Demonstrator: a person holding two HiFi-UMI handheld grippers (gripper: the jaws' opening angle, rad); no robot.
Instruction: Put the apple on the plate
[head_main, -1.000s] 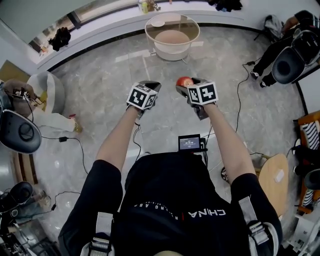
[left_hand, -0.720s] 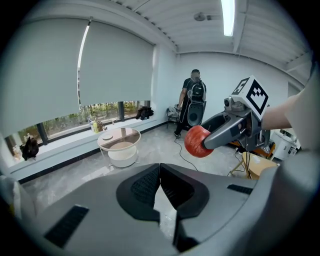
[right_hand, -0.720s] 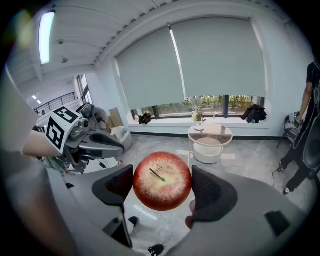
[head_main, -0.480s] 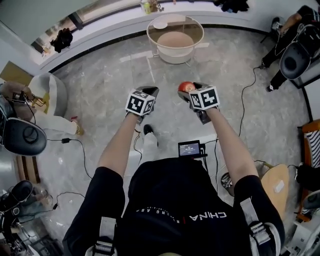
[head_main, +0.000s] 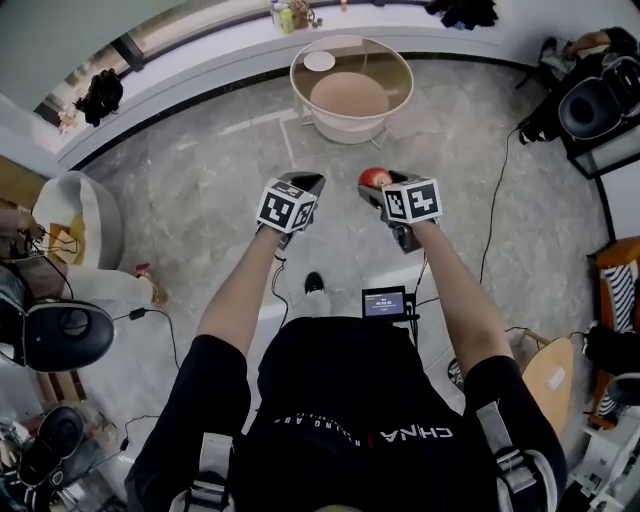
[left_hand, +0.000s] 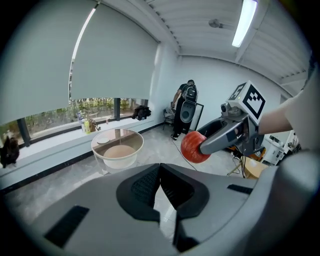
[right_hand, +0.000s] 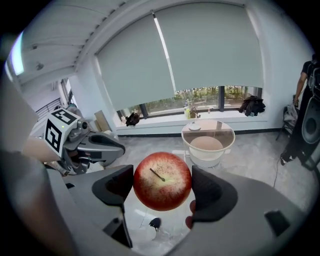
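Observation:
My right gripper (head_main: 377, 187) is shut on a red apple (head_main: 375, 178), held in the air in front of the person. In the right gripper view the apple (right_hand: 162, 181) fills the gap between the two black pads (right_hand: 118, 186), stem toward the camera. The left gripper (head_main: 303, 186) hovers beside it, shut with nothing in it; its jaws (left_hand: 160, 172) meet at the tips. A small white plate (head_main: 319, 61) lies on the far left of a round glass-topped table (head_main: 400, 62) ahead, also seen as the plate (right_hand: 194, 127) and the plate (left_hand: 103, 141).
The floor is grey marble with black cables (head_main: 490, 230) trailing across it. A white beanbag (head_main: 80, 215) lies at the left and a black speaker (head_main: 590, 108) at the right. Behind the table runs a window ledge (head_main: 200, 50) with bottles. A wooden stool (head_main: 548, 372) is near right.
The person has stepped forward: the floor objects at the left have slid back and a foot shows below the grippers. Both grippers keep their pose, and the apple stays held.

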